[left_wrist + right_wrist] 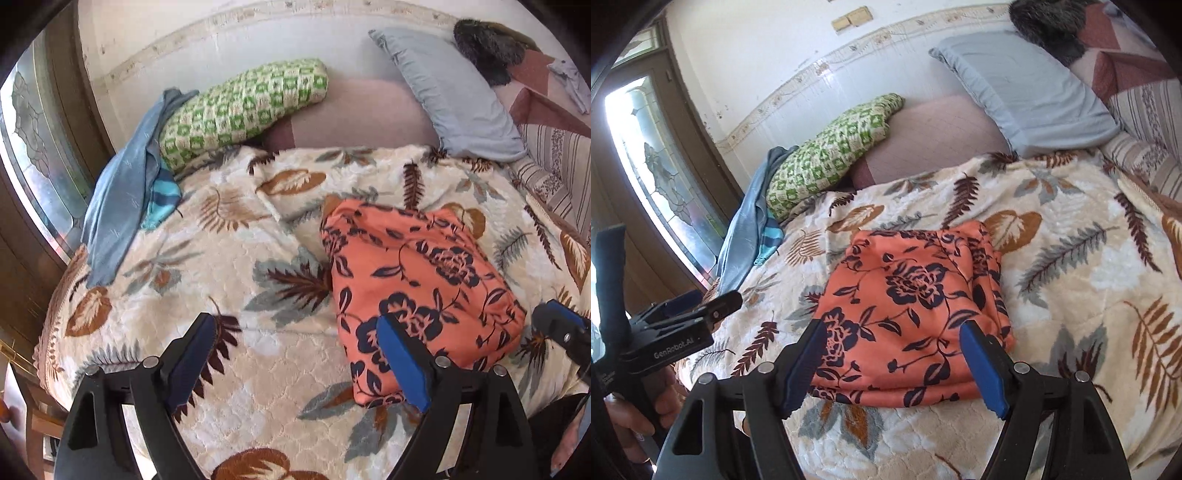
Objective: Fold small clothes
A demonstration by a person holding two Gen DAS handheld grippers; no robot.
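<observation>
A folded orange garment (417, 280) with dark blue flowers lies flat on the leaf-print blanket (236, 258). In the left wrist view my left gripper (295, 323) stands open over the blanket, its right finger (402, 362) in front of the garment's near left corner, with nothing between the pads. My right gripper (561, 325) shows at the right edge, just past the garment. In the right wrist view my right gripper (892, 326) is open above the near edge of the garment (916, 291), pads apart from the cloth. The left gripper (683, 314), held by a hand, shows at the left.
A green checked pillow (243, 107) and a blue cloth (122, 199) lie at the far left of the bed. A grey-blue pillow (454, 96) and a dark furry thing (484, 48) sit far right. A glazed door (661, 177) stands past the bed's left edge.
</observation>
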